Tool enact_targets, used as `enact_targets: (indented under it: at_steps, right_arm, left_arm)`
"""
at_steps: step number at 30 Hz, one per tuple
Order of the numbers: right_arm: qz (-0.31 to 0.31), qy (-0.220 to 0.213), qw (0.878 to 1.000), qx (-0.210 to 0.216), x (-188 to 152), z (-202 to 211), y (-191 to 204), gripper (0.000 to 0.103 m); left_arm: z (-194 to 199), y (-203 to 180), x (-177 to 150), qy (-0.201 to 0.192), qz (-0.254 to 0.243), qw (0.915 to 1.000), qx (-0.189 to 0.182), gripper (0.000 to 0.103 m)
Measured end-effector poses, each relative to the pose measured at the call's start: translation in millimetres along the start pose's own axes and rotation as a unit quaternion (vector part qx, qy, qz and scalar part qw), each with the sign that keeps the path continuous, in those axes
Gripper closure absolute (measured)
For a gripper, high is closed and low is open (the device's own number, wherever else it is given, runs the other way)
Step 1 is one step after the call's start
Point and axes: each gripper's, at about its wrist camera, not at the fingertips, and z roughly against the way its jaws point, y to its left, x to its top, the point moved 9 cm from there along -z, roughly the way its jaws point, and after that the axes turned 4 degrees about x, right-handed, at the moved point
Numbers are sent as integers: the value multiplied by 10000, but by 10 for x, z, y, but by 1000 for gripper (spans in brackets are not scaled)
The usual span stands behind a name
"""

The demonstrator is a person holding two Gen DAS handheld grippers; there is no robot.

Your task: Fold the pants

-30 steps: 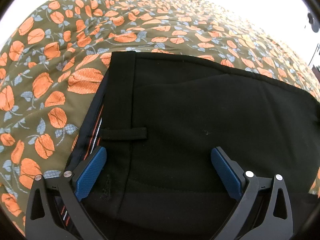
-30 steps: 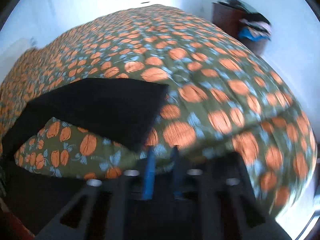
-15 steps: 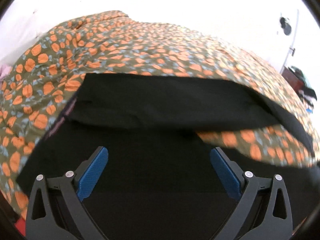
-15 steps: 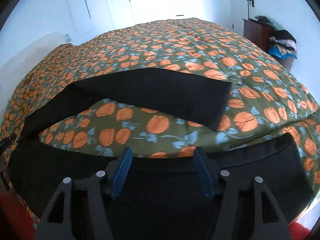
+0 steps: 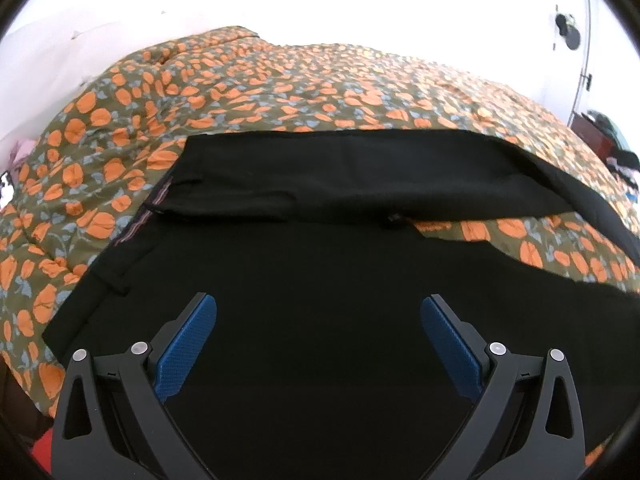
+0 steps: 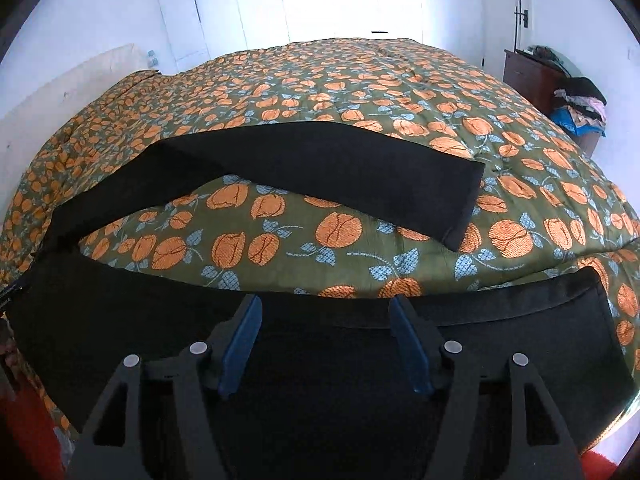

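Black pants point(image 5: 320, 264) lie spread on the bed, waistband at the left in the left wrist view, the two legs running off to the right. In the right wrist view the far leg point(image 6: 320, 164) lies flat with its hem at the right; the near leg point(image 6: 320, 360) runs along the bed's front edge. My left gripper point(image 5: 318, 316) is open and empty over the seat of the pants. My right gripper point(image 6: 326, 322) is open and empty over the near leg, apart from the fabric.
The bed is covered by an olive quilt with orange flowers point(image 6: 360, 92). White cupboard doors point(image 6: 340, 0) stand behind it. A brown dresser with a heap of clothes point(image 6: 576, 100) is at the right. Red floor point(image 6: 32, 440) shows below the bed edge.
Both grippers have pulled back and up from the pants, so more of the bed shows. The right gripper was shut one second ago and is now open.
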Motion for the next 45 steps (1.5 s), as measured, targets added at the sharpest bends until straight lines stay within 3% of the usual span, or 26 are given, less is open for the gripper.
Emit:
enact_targets:
  at_steps: [8, 11, 13, 16, 17, 18, 19, 20, 22, 23, 27, 28, 30, 32, 34, 41, 45]
  right_arm:
    - [-270, -16, 9994, 209, 51, 22, -34, 37]
    - [-464, -141, 9975, 509, 257, 108, -26, 37]
    - [-934, -171, 9929, 711, 457, 140, -104, 37]
    - [-2411, -126, 9606, 1381, 645, 81, -315, 37]
    - [-2835, -102, 9459, 1574, 652, 39, -364, 37]
    - [-3375, -21, 9232, 1836, 619, -47, -392, 37]
    - [-3583, 35, 9128, 1959, 597, -98, -374, 37]
    - [-3930, 182, 8940, 2146, 530, -222, -344, 37]
    - [-4247, 316, 8777, 2195, 462, -387, -336, 37]
    - [-4487, 302, 8704, 2004, 409, -501, -417, 37]
    - [-4927, -175, 8591, 1377, 385, -661, -753, 40]
    - [-4996, -244, 8564, 1283, 379, -681, -802, 48]
    - [-5062, -334, 8578, 825, 332, -697, -907, 65]
    - [-4910, -351, 8692, 472, 326, -675, -936, 85]
    - [-4699, -384, 8812, 361, 369, -625, -917, 91]
    - [-3402, -740, 9370, 293, 845, -122, -568, 96]
    - [-2892, -907, 9524, 334, 994, 114, -387, 96]
  left_arm:
    - [-129, 35, -106, 191, 18, 9998, 29, 1]
    - [-177, 56, -126, 260, 57, 9996, -1, 1]
    - [-201, 62, -125, 286, 116, 9995, -16, 1]
    - [-223, 52, -127, 323, 169, 9993, -27, 1]
    - [-228, 44, -131, 328, 164, 9993, -33, 1]
    - [-228, 34, -132, 326, 151, 9993, -36, 1]
    - [-228, 22, -135, 323, 129, 9994, -39, 1]
    - [-229, 9, -141, 326, 105, 9994, -47, 1]
    - [-239, -12, -162, 357, 61, 9993, -71, 1]
    - [-246, -25, -181, 385, 31, 9992, -88, 1]
    - [-276, -30, -212, 444, -47, 9990, -40, 1]
    - [-287, -29, -218, 462, -43, 9989, -38, 1]
    - [-308, -28, -227, 485, -14, 9988, -44, 1]
    - [-324, -30, -230, 506, -9, 9987, -46, 1]
    - [-324, -35, -235, 511, -28, 9987, -52, 1]
    - [-329, -55, -240, 528, -61, 9986, -63, 1]
    - [-330, -55, -240, 531, -62, 9985, -69, 1]
